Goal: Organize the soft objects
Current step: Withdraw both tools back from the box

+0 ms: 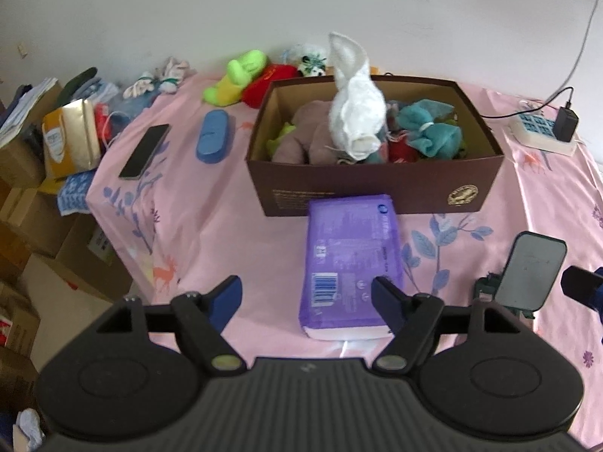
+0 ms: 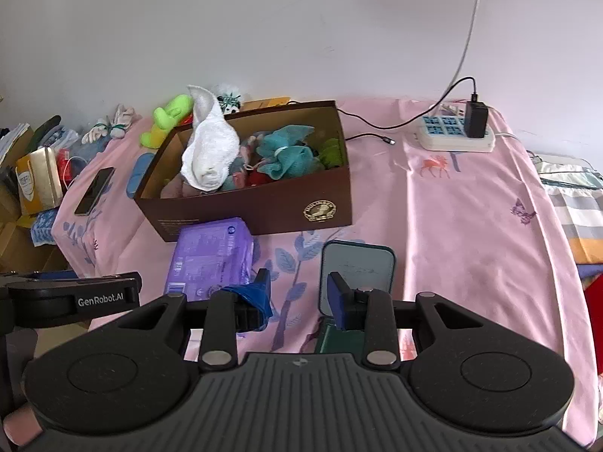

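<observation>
One brown box [image 1: 377, 188] of soft toys sits on the pink worktop [image 1: 211, 233]. A purple tissue pack [image 1: 350, 260] blocks the spread, empty left claw [image 1: 307, 299]. The right claw [image 2: 297, 293] is narrowly parted, empty.

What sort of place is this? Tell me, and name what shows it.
Probably a lived-in room at home, a bedroom or storeroom. A pink printed sheet covers the work surface, a brown box holds soft toys and cloths, and stacked cartons stand beside it.
</observation>
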`<state>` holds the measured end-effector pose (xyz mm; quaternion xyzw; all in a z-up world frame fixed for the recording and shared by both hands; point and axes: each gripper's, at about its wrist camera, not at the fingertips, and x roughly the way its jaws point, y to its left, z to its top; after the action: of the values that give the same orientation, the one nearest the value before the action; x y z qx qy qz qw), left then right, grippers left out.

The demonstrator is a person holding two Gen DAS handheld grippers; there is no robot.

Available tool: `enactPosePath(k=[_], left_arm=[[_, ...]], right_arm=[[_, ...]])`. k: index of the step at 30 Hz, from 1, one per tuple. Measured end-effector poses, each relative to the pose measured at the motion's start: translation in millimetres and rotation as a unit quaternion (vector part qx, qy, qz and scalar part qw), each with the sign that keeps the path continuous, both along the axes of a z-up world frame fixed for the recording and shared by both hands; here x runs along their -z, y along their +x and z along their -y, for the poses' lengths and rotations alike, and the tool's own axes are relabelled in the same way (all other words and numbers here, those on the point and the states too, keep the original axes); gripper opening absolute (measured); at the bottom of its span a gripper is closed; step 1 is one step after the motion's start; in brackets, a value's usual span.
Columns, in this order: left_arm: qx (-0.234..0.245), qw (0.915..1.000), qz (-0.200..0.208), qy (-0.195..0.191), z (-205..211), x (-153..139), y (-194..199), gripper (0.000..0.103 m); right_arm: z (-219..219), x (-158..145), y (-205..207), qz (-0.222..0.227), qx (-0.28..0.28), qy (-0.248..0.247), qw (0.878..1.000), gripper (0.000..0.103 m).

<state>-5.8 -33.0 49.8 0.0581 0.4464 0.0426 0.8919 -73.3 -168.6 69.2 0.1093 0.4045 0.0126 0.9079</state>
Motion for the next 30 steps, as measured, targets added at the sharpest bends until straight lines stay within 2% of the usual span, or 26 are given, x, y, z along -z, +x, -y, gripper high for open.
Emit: enactPosePath(k=[12,30], left_arm=[[-0.008,0.9998,0.017,0.000,-17.3,-10.5,12.9,0.077],[0.027,0.9985,0.045,-0.014,-27.4,-22.5,67.4,0.077]], right_arm=[[-11.3,-4.8,26.6,-0.016,-0.010,-0.003,1.000,0.016],[-19.6,-11.2,70.0,-0.012,0.055,-0.053,0.997,0.017]])
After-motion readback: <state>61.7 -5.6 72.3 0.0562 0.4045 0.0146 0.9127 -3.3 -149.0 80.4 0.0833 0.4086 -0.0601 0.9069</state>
